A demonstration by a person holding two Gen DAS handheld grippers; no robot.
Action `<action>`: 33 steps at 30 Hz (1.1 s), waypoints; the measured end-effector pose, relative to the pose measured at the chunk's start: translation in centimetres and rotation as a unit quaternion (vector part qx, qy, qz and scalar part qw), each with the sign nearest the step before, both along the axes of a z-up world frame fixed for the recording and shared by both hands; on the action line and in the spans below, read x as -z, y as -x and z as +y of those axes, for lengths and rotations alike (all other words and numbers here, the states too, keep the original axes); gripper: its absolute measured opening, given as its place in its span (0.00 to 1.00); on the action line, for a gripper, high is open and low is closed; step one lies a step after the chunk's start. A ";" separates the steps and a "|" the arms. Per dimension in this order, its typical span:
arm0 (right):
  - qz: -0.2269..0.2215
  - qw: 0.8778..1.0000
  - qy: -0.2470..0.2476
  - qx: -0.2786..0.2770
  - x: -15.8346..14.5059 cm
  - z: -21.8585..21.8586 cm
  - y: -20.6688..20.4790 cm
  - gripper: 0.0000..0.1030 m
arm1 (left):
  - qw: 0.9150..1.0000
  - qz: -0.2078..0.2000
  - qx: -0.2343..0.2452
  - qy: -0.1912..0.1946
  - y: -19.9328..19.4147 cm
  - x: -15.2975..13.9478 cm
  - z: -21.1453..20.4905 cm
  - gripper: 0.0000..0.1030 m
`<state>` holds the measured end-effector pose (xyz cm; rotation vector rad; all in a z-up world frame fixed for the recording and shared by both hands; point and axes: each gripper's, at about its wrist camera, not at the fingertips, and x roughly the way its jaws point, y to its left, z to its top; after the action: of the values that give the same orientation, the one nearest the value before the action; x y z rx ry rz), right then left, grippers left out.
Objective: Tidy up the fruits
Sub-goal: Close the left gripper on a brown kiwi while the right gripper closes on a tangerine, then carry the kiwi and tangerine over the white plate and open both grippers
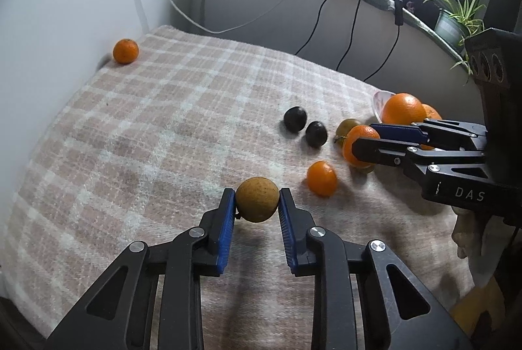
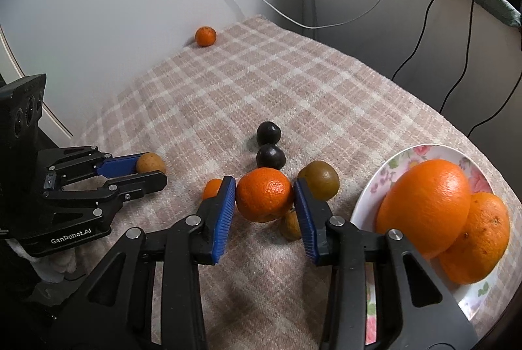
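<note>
A round brown speckled fruit (image 1: 257,199) sits between the blue pads of my left gripper (image 1: 257,194), which is shut on it just above the plaid cloth (image 1: 163,128). The right wrist view shows the same gripper (image 2: 151,172) at the left, closed on that brown fruit (image 2: 150,163). My right gripper (image 2: 265,183) is shut on a tangerine (image 2: 264,195); in the left wrist view this gripper (image 1: 363,137) clamps that tangerine (image 1: 359,137) at the right. A floral plate (image 2: 368,196) at the right holds two big oranges (image 2: 424,206).
Two dark plums (image 2: 268,133) (image 2: 270,156) lie beyond the right gripper. An olive-brown fruit (image 2: 318,180) sits beside its right finger, and a smaller one (image 2: 291,224) lies under it. A small tangerine (image 1: 322,178) lies between the grippers. Another tangerine (image 1: 125,51) rests by the far wall. Cables hang behind.
</note>
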<state>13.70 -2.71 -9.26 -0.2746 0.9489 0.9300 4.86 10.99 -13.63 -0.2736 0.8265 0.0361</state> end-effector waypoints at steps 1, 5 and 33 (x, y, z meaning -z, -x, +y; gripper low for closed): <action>0.000 1.000 -0.002 0.000 -0.2 -0.1 0.1 0.37 | 1.000 -0.002 0.001 0.000 0.0 -0.2 -0.2 0.24; -0.004 1.000 -0.011 0.004 -0.9 -1.1 0.6 0.37 | 1.000 -0.010 0.009 -0.001 0.1 -1.0 -0.9 0.24; -0.016 0.994 -0.029 0.106 -2.0 -14.1 0.9 0.37 | 0.992 -0.039 0.121 0.008 -2.9 -3.6 -11.3 0.24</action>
<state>12.77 -16.82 -7.26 -0.1360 0.9006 0.7537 7.80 -0.30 -10.01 -0.1867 0.7779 -0.2066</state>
